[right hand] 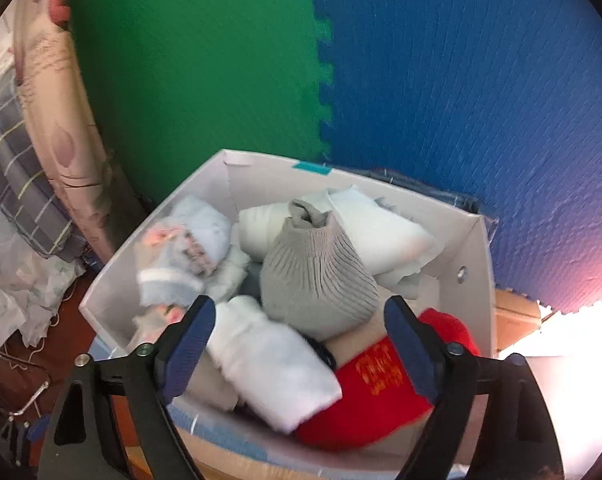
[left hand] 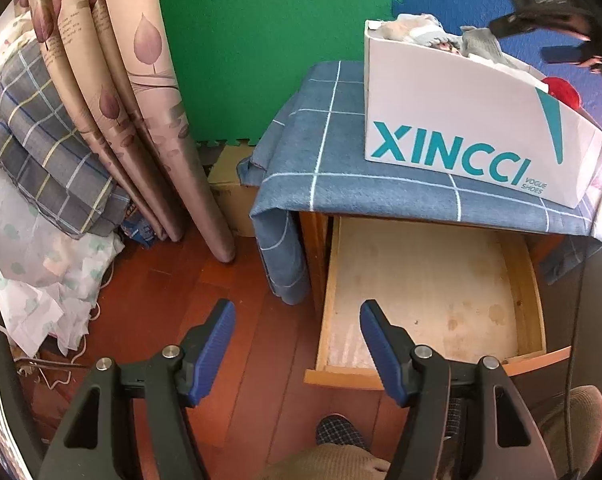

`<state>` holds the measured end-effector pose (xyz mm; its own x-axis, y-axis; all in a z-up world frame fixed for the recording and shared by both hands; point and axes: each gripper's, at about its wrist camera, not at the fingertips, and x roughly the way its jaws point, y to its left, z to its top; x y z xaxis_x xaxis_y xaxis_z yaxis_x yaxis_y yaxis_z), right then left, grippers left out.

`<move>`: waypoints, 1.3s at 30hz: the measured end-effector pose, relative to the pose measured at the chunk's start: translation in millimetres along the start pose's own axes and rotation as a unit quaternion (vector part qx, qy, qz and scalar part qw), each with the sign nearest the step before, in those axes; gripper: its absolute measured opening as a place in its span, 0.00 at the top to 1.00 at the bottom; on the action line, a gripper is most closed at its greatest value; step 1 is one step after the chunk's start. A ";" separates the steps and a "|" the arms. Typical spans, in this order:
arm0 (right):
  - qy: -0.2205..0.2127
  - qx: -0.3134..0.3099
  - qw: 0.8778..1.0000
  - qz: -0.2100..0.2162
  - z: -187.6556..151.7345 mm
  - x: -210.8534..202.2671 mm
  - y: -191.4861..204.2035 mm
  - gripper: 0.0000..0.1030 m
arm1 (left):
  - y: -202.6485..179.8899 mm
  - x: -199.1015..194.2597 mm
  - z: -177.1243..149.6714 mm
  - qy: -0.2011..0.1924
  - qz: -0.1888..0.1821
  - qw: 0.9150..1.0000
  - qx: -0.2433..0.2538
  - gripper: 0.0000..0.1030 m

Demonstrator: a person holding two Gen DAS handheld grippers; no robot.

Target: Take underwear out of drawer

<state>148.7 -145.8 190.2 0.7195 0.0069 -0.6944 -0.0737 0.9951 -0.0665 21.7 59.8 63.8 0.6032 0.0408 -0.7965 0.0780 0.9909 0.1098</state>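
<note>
In the left wrist view the wooden drawer (left hand: 429, 292) is pulled out and its bottom is bare. My left gripper (left hand: 297, 324) is open and empty, above the drawer's front left corner. A white XINCCI shoe box (left hand: 461, 128) stands on the blue checked cloth (left hand: 321, 168) on the cabinet top. In the right wrist view my right gripper (right hand: 299, 316) is open and empty, just above the box (right hand: 149, 248). The box holds rolled garments: a grey ribbed one (right hand: 317, 276), white ones (right hand: 273, 364), a red one (right hand: 365, 392), a light blue one (right hand: 189, 248).
A beige leaf-print curtain (left hand: 141, 92) hangs left of the cabinet, with folded plaid bedding (left hand: 41, 140) beside it. A cardboard box (left hand: 229, 192) sits behind on the red wooden floor (left hand: 173, 280). Green and blue foam mats (right hand: 261, 60) cover the wall. My slippered foot (left hand: 337, 432) is below.
</note>
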 end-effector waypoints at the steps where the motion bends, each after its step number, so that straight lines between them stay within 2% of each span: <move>1: -0.007 0.001 1.000 0.001 -2.8 -10.3 0.6 0.13 | -1.3 -1.7 -1.2 -0.001 -0.001 1.000 0.000 0.36; 3: -0.022 0.007 1.000 0.007 -12.8 -33.7 -1.4 0.10 | -3.5 -5.5 -3.5 -0.005 -0.002 1.000 0.000 0.35; 5: -0.034 0.018 0.999 0.012 -29.9 -57.7 -3.4 0.01 | -5.4 -9.0 -6.3 -0.008 -0.003 1.000 0.000 0.36; 8: -0.054 0.032 0.998 -0.002 -63.5 -87.0 -5.4 0.01 | -9.7 -14.0 -12.5 -0.007 -0.012 1.000 -0.003 0.36; 11: -0.051 0.041 0.998 -0.017 -100.6 -102.3 -3.1 0.01 | -14.8 -18.3 -18.1 -0.008 -0.017 1.000 -0.001 0.35; 15: -0.019 0.050 0.998 -0.038 -159.0 -103.0 4.2 0.01 | -25.6 -24.4 -26.9 -0.008 -0.029 1.000 0.008 0.35; 23: 0.068 0.064 0.995 -0.041 -242.8 -75.3 17.2 0.01 | -45.1 -32.7 -40.7 -0.008 -0.046 0.999 0.023 0.35; 28: 0.096 0.079 0.992 -0.018 -259.7 -63.7 22.3 0.01 | -52.5 -39.6 -45.0 -0.019 -0.033 0.999 0.036 0.35; 39: 0.092 0.080 0.992 -0.024 -262.8 -67.5 22.4 0.01 | -56.4 -50.7 -47.0 -0.037 -0.040 0.998 0.035 0.35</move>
<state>-82.9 -150.0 47.4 0.5795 -0.0442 -0.8137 0.0781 0.9969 0.0015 -50.5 7.8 70.0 0.6494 -0.0511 -0.7588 0.1829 0.9789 0.0906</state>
